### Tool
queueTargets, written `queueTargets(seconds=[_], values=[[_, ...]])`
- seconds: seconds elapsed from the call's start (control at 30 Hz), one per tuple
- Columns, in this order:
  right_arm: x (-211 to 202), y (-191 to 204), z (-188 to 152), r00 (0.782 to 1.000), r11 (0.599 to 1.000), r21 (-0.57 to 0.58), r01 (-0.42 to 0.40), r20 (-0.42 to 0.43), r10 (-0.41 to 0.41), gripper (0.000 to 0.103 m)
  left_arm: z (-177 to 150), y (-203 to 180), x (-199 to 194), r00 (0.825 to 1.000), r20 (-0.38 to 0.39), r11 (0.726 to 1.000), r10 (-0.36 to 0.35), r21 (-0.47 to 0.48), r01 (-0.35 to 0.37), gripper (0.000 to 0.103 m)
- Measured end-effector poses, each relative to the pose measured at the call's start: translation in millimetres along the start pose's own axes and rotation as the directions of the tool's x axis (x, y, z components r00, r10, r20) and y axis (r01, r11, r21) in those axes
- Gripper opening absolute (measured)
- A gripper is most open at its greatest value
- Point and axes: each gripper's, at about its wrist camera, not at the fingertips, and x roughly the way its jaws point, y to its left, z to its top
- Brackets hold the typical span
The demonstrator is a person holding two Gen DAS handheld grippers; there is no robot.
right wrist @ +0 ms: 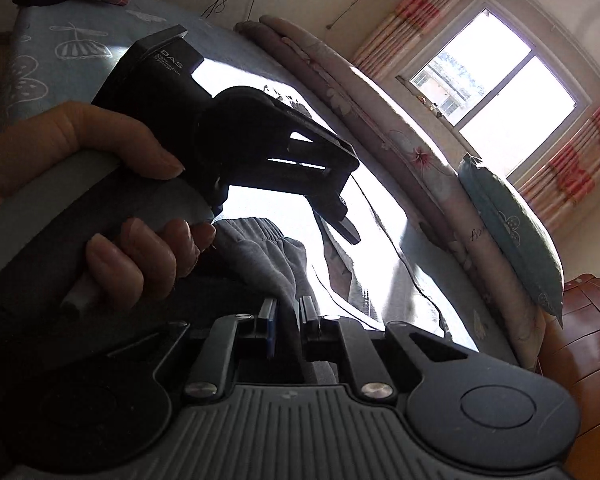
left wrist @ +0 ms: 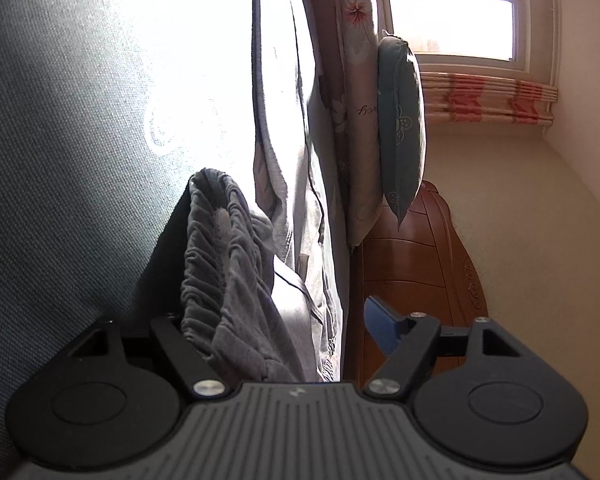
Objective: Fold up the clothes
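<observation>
Grey trousers (left wrist: 224, 280), one pair, bunched at the elastic waistband, lower centre of the left wrist view, lying on the blue-green bed (left wrist: 60, 160). Left gripper (left wrist: 284, 320): jaws spread wide, the waistband between them against the left finger, one blue pad (left wrist: 382, 330) bare on the right, so nothing clenched. Right gripper (right wrist: 288, 320), lower centre of its view: jaws nearly together, pinching a fold of the same grey cloth. One hand (right wrist: 100, 200) wraps the other tool's handle at left. Two windows' panes, one teal pillow (right wrist: 512, 232), one floral quilt (right wrist: 380, 128). Readable writing: "DAS" on the black camera block (right wrist: 160, 76), upper left.
</observation>
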Motion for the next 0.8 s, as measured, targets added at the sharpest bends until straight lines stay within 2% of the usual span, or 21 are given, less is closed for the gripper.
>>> queueTargets(seconds=[0.03, 0.13, 0.27, 0.43, 0.5, 0.57, 0.63, 0.73, 0.8], values=[[-5.0, -2.1, -2.1, 1.000, 1.000, 0.012, 0.010, 0.003, -0.010, 0.020, 0.4, -1.2, 0.9, 1.000, -0.011, 1.000, 0.012, 0.017, -0.012, 0.067], [-19.3, -12.5, -12.7, 0.999, 0.996, 0.075, 0.045, 0.006, -0.046, 0.021, 1.6, -1.4, 1.6, 0.999, -0.041, 0.998, 0.029, 0.055, -0.026, 0.061], [-30.5, -33.2, -36.1, 0.996, 0.975, 0.207, 0.084, -0.022, -0.081, 0.021, 2.7, -1.1, 0.8, 0.999, -0.044, 0.997, 0.014, 0.077, -0.010, 0.061], [-30.3, -58.8, -70.6, 0.992, 0.928, 0.353, 0.116, -0.090, -0.090, 0.021, 1.1, -5.4, 1.6, 0.998, -0.057, 0.990, 0.029, 0.141, -0.021, 0.060], [-30.2, -67.0, -82.6, 0.990, 0.912, 0.388, 0.131, -0.103, -0.098, 0.021, 1.6, -5.7, 1.1, 0.997, -0.068, 0.987, 0.047, 0.157, -0.035, 0.054], [-25.3, -78.7, -93.5, 0.986, 0.890, 0.426, 0.160, -0.107, -0.126, 0.021, 1.6, -4.8, 0.5, 0.992, -0.064, 0.980, 0.105, 0.177, -0.092, 0.025], [-19.3, -91.7, -104.4, 0.982, 0.863, 0.468, 0.187, -0.107, -0.155, 0.021, 1.4, -3.7, -0.3, 0.983, -0.052, 0.967, 0.174, 0.197, -0.161, 0.013], [-12.4, -109.0, -126.4, 0.974, 0.809, 0.544, 0.222, -0.090, -0.207, 0.021, -0.3, -10.6, -3.4, 0.972, -0.022, 0.943, 0.234, 0.247, -0.222, 0.012], [-11.7, -106.1, -140.3, 0.965, 0.777, 0.576, 0.252, -0.095, -0.243, 0.022, -2.3, -17.6, -5.6, 0.964, 0.005, 0.924, 0.266, 0.284, -0.256, 0.012]])
